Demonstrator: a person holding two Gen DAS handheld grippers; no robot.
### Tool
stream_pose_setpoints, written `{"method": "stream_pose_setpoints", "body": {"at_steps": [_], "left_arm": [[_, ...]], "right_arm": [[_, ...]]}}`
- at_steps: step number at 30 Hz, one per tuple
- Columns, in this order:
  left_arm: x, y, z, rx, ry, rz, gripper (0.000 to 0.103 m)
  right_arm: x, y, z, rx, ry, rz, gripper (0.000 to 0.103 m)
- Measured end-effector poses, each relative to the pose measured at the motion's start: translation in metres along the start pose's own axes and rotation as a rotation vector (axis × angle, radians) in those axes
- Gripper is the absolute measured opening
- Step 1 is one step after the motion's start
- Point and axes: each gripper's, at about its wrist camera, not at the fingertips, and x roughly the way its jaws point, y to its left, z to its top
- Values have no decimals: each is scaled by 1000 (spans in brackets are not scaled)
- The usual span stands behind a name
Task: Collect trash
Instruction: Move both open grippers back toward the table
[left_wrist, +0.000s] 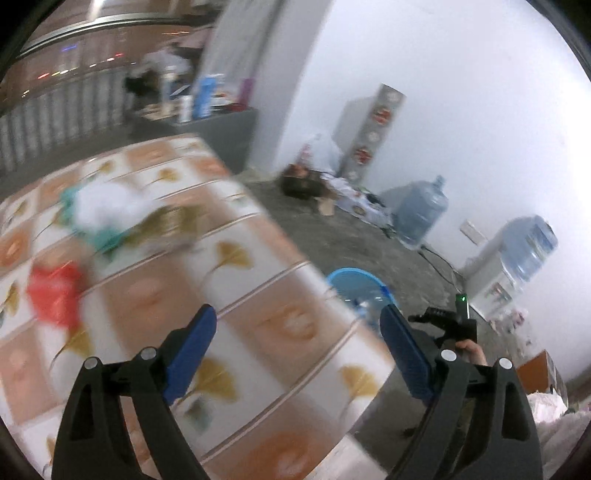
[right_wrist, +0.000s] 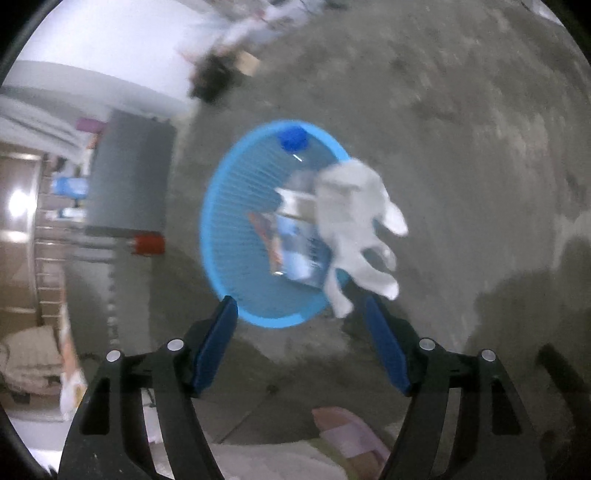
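Observation:
The left wrist view shows a table (left_wrist: 258, 258) under a leaf-patterned cloth. On it lie a red scrap (left_wrist: 55, 295) and a white and teal wad (left_wrist: 103, 210), both blurred. My left gripper (left_wrist: 297, 312) hangs open and empty above the table's near corner. Past that corner a blue basket (left_wrist: 354, 282) stands on the floor. In the right wrist view my right gripper (right_wrist: 295, 299) is open above the blue basket (right_wrist: 236, 221), which holds a bottle with a blue cap (right_wrist: 293, 138) and wrappers. A white crumpled tissue (right_wrist: 351, 214) hangs loose at the right fingertip, over the basket's rim.
Two big water jugs (left_wrist: 424, 210), a white dispenser (left_wrist: 517, 258) and floor clutter (left_wrist: 306, 181) line the white wall. A grey cabinet (right_wrist: 129, 170) stands left of the basket, with a red can-like thing (right_wrist: 147, 243) beside it. A hand (left_wrist: 471, 350) shows at the right.

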Motion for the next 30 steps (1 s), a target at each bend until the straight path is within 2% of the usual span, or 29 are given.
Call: {"method": "stream_pose_setpoints", "body": {"at_steps": [6,9,10,11,16,20,25,30], "left_arm": [[-28,51,-28,-102,-13,93,88],[-34,68,-34,-159,-33,106,88],[-36,73,-36,-177,-41,107,88],[-38,78,-37,-189,-47,110,88],[-39,92,-38,-227,-64,125,88],[-41,98,-40,-251,-82,128,88],[-45,103,-41,-243,-102,130,88],[-50,106,-42,-256,-123,123,88]], "right_arm": [[48,-6,8,29,25,-46,51],[60,-8,7,53,45,-72,25],[62,-8,7,59,48,-77,8],[63,-8,7,63,51,-80,3],[55,3,7,32,10,-121,1],[35,26,9,-27,-40,-115,1],[2,70,11,-131,-112,-59,0],[-29,117,13,-219,-183,33,1]]}}
